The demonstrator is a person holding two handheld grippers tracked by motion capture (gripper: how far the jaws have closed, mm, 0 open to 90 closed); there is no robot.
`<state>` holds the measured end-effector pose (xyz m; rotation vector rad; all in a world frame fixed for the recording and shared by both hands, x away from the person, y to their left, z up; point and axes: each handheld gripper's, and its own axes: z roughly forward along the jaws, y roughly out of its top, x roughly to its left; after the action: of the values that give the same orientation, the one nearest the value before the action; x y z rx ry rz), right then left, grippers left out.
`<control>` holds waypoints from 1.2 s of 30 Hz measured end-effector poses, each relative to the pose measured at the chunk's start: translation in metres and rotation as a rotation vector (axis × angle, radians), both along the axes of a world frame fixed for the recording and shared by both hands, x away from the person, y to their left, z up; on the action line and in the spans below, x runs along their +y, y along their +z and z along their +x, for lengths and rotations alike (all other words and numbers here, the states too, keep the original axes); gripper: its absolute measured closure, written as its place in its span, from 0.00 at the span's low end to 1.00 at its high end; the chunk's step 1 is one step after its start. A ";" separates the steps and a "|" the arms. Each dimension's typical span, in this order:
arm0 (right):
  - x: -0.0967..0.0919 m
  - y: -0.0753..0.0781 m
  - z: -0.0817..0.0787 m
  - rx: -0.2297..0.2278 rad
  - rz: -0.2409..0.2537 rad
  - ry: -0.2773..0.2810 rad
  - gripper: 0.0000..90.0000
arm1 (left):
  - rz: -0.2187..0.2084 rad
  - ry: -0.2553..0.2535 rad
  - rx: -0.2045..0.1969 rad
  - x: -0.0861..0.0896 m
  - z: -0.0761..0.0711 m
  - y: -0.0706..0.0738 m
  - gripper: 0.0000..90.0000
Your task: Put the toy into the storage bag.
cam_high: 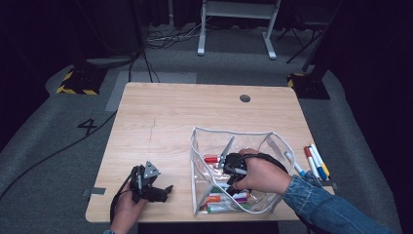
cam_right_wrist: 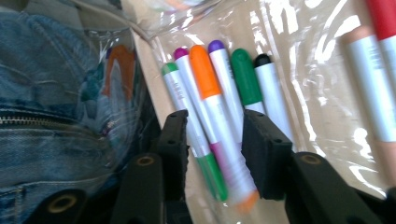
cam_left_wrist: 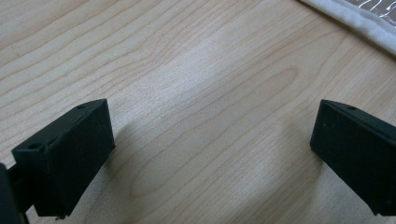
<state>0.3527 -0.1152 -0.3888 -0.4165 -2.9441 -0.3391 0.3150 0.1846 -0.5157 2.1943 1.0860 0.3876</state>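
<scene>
A clear pouch (cam_high: 202,146) is seen standing open on the near right part of the desk (cam_high: 160,117), with markers lying inside it. The right gripper (cam_high: 229,163) is held down inside the pouch; its fingers (cam_right_wrist: 173,140) are parted narrowly around an orange-capped marker (cam_right_wrist: 215,107), though a firm grip cannot be told. The left gripper (cam_high: 148,183) is rested near the desk's near edge, left of the pouch, its fingers (cam_left_wrist: 70,154) spread wide and empty. More loose markers (cam_high: 314,161) lie at the desk's right edge.
</scene>
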 end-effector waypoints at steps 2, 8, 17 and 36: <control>-0.005 0.017 0.001 -0.057 0.081 -0.030 0.64 | 0.000 0.000 0.000 0.000 0.000 0.000 0.00; -0.023 0.056 0.000 -0.173 0.229 -0.100 0.62 | 0.000 0.000 0.000 0.000 0.000 0.000 0.00; -0.061 0.095 0.003 -0.279 0.345 -0.217 0.63 | 0.000 0.000 0.000 0.000 0.000 0.000 0.00; -0.179 0.121 0.021 -0.484 0.367 -0.571 0.68 | 0.003 0.007 -0.009 0.000 0.001 0.000 0.00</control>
<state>0.3741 -0.2942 -0.2683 -1.2681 -3.0237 -1.1708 0.3158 0.1849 -0.5158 2.1898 1.0896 0.4023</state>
